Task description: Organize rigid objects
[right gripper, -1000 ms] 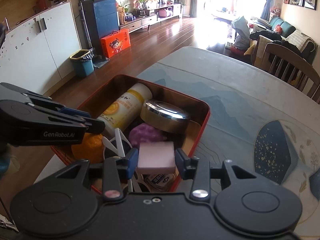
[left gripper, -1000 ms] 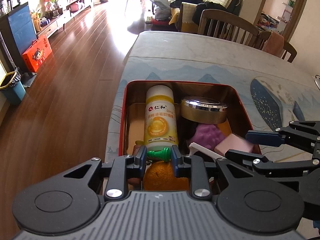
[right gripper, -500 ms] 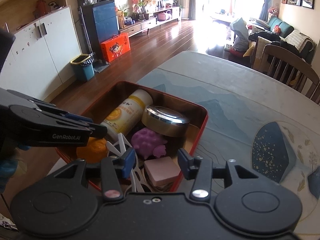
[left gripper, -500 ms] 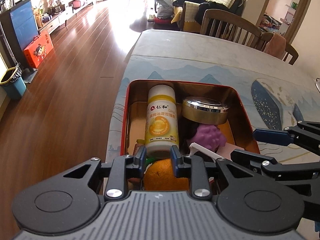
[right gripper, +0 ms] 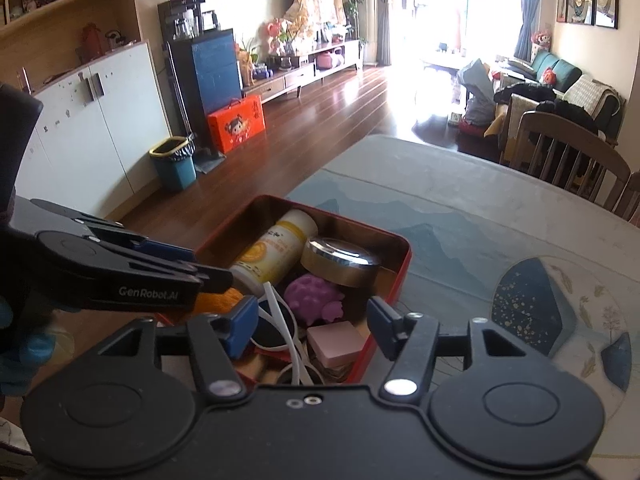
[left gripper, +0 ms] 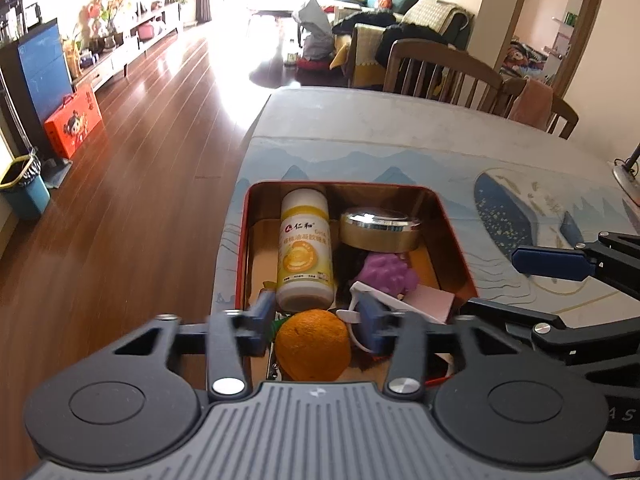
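A red tin box (left gripper: 452, 224) (right gripper: 404, 264) sits at the table's near corner. It holds a white and yellow bottle (left gripper: 306, 252) (right gripper: 276, 244), a round gold tin (left gripper: 380, 229) (right gripper: 340, 262), a purple toy (left gripper: 386, 274) (right gripper: 314, 294), a pink block (left gripper: 430, 302) (right gripper: 336, 342), an orange (left gripper: 312, 344) and white-framed sunglasses (right gripper: 280, 324). My left gripper (left gripper: 318, 320) is open and empty above the orange. My right gripper (right gripper: 312, 330) is open and empty above the pink block. A small green piece (left gripper: 276, 326) peeks beside the orange.
The table (left gripper: 400, 140) has a blue-grey patterned cloth. Wooden chairs (left gripper: 440, 72) (right gripper: 568, 152) stand at its far side. The wooden floor (left gripper: 120, 200) drops away to the left of the box. A metal object (left gripper: 624, 176) shows at the right edge.
The left gripper let go of the green piece and opened. The right gripper let go of the pink block and opened. Both grippers drew back and up from the box.
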